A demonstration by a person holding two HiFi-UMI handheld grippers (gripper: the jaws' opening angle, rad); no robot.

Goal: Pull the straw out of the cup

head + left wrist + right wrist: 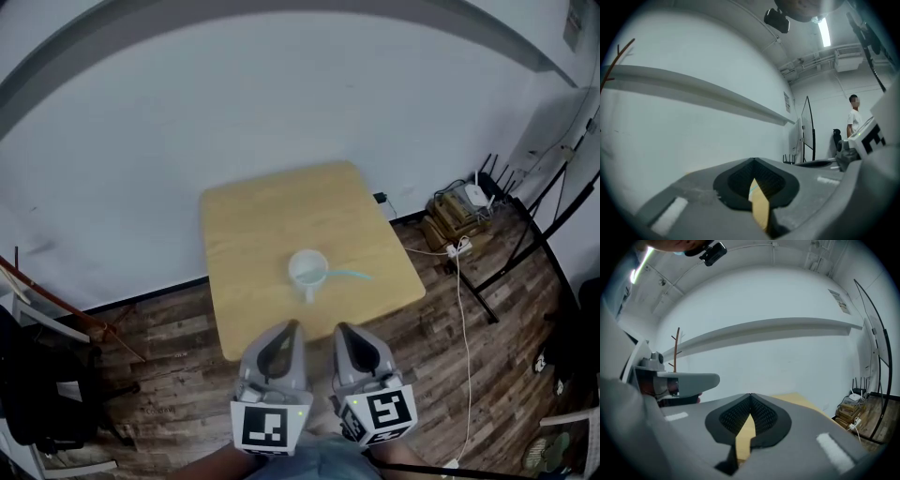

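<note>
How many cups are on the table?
1. The cup stands near the middle of the wooden table, toward its near edge, with a straw sticking out to the right. None appears hidden.

Left gripper point(287, 328) and right gripper point(343, 330) point forward side by side, jaws together.

No legible text found. Notice point(841, 301) on the wall point(787, 357): print too small to read.

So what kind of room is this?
Probably a plain workroom or test lab, not a home: bare white walls, one small wooden table holding a cup, a router and loose cables on the wood floor, strip lights overhead.
</note>
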